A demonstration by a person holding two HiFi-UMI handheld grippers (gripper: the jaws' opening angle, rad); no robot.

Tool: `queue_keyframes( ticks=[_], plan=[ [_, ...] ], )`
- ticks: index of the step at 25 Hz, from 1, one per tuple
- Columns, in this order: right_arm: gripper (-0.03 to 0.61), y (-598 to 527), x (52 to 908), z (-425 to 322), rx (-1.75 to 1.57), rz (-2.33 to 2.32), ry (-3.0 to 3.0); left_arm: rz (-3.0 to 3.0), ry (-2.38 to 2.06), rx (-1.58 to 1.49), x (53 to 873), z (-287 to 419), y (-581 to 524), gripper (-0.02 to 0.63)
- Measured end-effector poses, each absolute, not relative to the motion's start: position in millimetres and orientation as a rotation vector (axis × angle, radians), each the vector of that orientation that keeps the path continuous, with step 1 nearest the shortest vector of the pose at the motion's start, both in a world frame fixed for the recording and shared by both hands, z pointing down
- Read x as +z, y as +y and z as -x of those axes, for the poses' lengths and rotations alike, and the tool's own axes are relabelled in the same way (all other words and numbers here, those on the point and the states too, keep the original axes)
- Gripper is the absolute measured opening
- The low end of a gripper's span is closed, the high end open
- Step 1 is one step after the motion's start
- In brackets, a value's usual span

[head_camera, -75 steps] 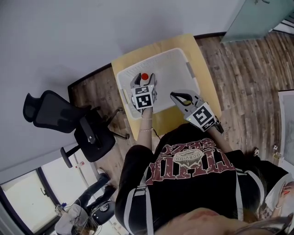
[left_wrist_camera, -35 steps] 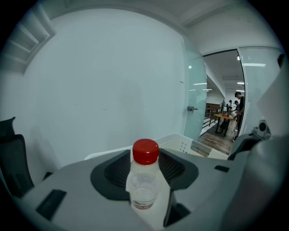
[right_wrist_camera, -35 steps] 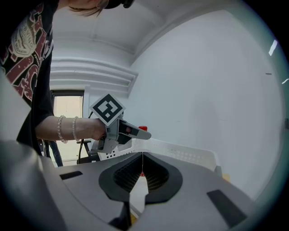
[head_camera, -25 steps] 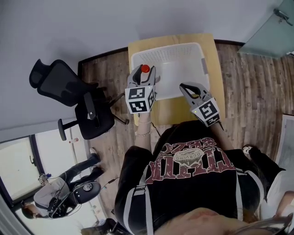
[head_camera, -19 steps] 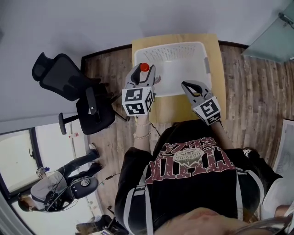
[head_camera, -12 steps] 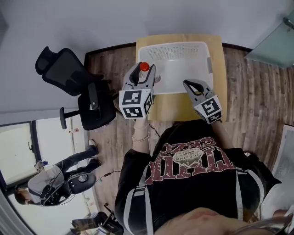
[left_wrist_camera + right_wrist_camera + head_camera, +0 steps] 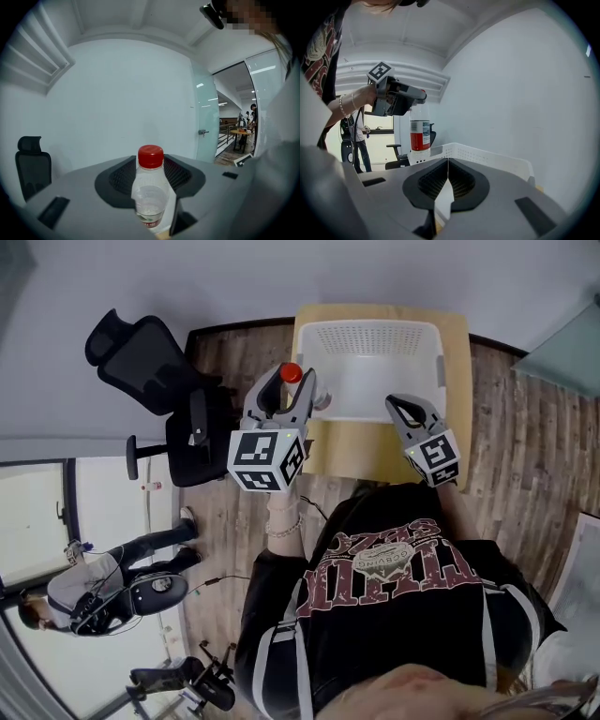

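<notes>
- Right now my left gripper (image 7: 286, 390) is clamped on the clear, red-capped bottle (image 7: 150, 197), with the jaws on its sides below the cap and the bottle upright.
- That bottle hangs in the air, off the wooden table (image 7: 375, 451), by the near left corner of the white basket (image 7: 370, 331), touching neither.
- My right gripper (image 7: 405, 409) has its jaws pressed together on nothing, low beside the basket's near side.
- As I judge it, the pick-up is done and the bottle is not yet set down anywhere.
</notes>
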State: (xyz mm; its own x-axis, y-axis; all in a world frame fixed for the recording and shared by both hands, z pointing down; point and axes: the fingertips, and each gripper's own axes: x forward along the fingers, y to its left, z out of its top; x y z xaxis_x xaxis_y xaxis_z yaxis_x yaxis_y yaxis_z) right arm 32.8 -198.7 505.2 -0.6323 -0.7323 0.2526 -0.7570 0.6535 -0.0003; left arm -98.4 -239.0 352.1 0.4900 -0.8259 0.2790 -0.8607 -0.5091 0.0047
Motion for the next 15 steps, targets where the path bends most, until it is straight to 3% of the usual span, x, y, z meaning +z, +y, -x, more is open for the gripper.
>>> queue_keyframes(
  ticks=[15],
  plan=[
    [0.017, -192, 506, -26, 0.101, -1.174, -2.631, -2.509, -1.627, 0.291, 330, 151, -191, 0.227]
  ],
)
